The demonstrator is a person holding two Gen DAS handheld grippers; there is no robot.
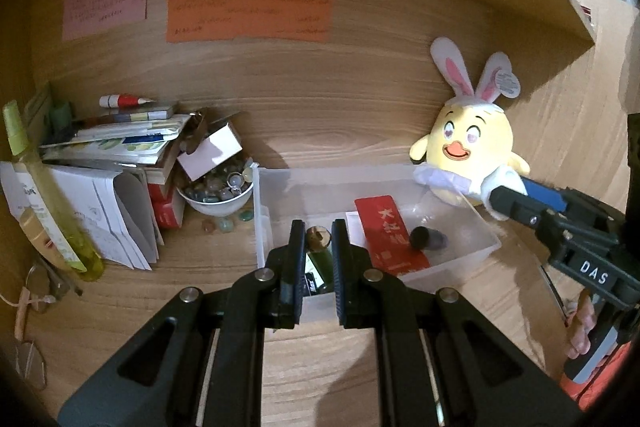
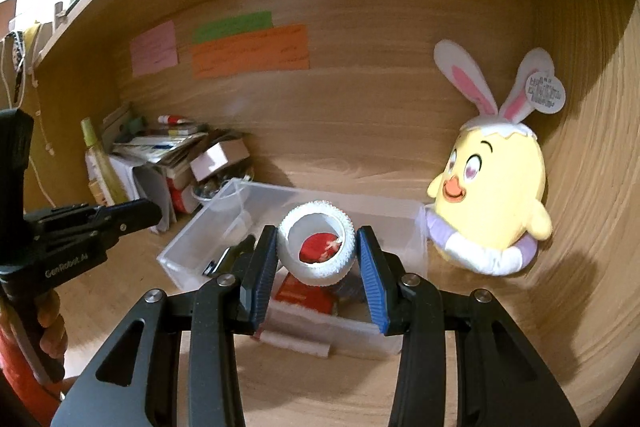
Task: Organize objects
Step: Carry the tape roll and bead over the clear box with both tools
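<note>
The left gripper (image 1: 316, 239) is nearest in its own camera, and its two black fingers are pinched on a small green bottle (image 1: 320, 259) with a brown cork-like top. The bottle sits straight up between the fingers, above the near edge of a see-through plastic box (image 1: 264, 211). In the other camera, the right gripper (image 2: 318, 247) has blue pads squeezing a white egg-shaped holder (image 2: 318, 247) with a bumpy rim. The holder is tipped so its round hole faces the camera, and something red shows inside it. It hangs over the same see-through box. Inside the box lie a flat red packet (image 1: 390, 235) with gold writing and a small dark jar (image 1: 428, 239) lying on its side. Just beside the far right corner of the box sits a yellow chick plush (image 1: 468, 143) with bunny ears, leaning on the wooden wall. To the left of the box is a white bowl (image 1: 218, 197) full of glass stones, then a messy pile of books and papers (image 1: 116, 147) and a tall yellow-green bottle (image 1: 48, 195). Pink, green and orange sticky notes (image 1: 248, 17) are stuck on the back wall.
</note>
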